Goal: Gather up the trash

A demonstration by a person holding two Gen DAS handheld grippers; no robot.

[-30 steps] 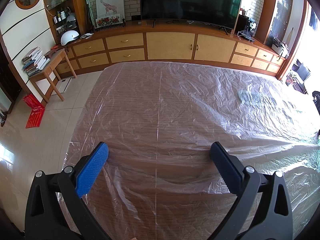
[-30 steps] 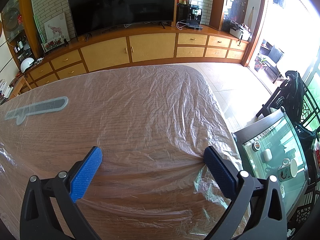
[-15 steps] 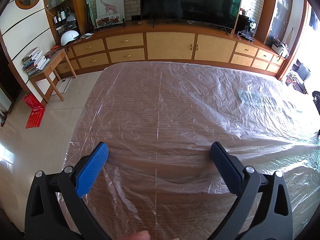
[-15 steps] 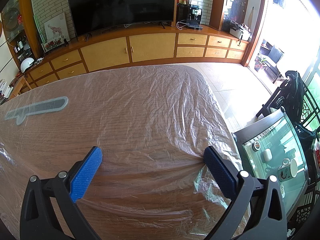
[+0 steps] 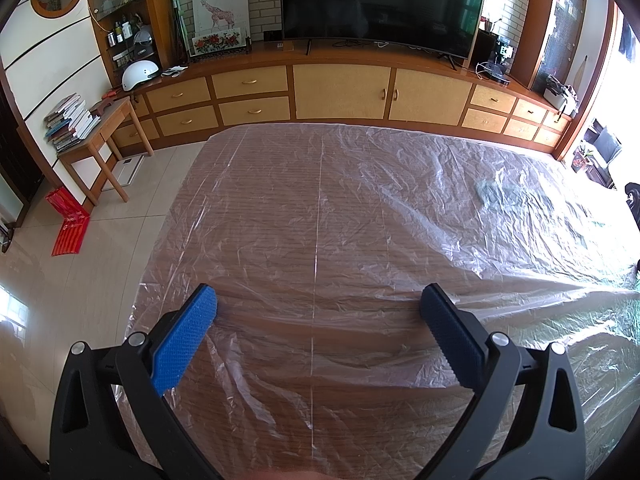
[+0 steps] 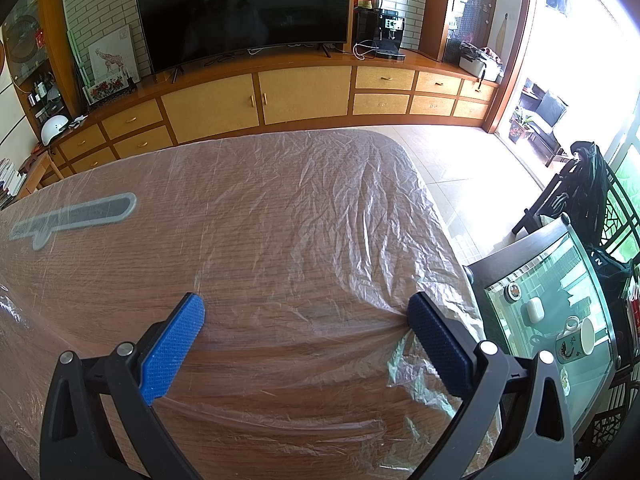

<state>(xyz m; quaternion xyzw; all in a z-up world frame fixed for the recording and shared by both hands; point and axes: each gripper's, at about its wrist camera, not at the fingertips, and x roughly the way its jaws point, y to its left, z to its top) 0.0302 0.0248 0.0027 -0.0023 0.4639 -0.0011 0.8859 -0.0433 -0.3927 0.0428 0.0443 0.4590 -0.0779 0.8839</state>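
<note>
I see my left hand-held gripper (image 5: pixel 318 304) and right hand-held gripper (image 6: pixel 305 308) both spread wide, holding nothing, low over the wood-grain bench (image 6: pixel 280 352). The crinkled clear plastic sheet (image 5: pixel 360 208) lies across its whole top.

The clear crinkled plastic sheet (image 5: pixel 360 216) lies on the brown wood-grain table (image 6: pixel 248 344) and extends ahead of, between and beneath both pairs of fingers.

Left gripper (image 5: pixel 318 300): the wooden drawer-and-door cabinet (image 5: pixel 340 92) stands beyond the table's far edge, ahead of the fingers. The black flat television (image 5: pixel 380 4) sits on that cabinet. The small wooden side table (image 5: pixel 100 140) stands left of the left finger; a stack of books (image 5: pixel 70 120) rests on it.

Right gripper (image 6: pixel 306 306): the glass-topped side table (image 6: pixel 556 320) stands right of the right finger, beside the wood-grain table. A white mug (image 6: pixel 576 336) sits on the glass-topped side table.
</note>
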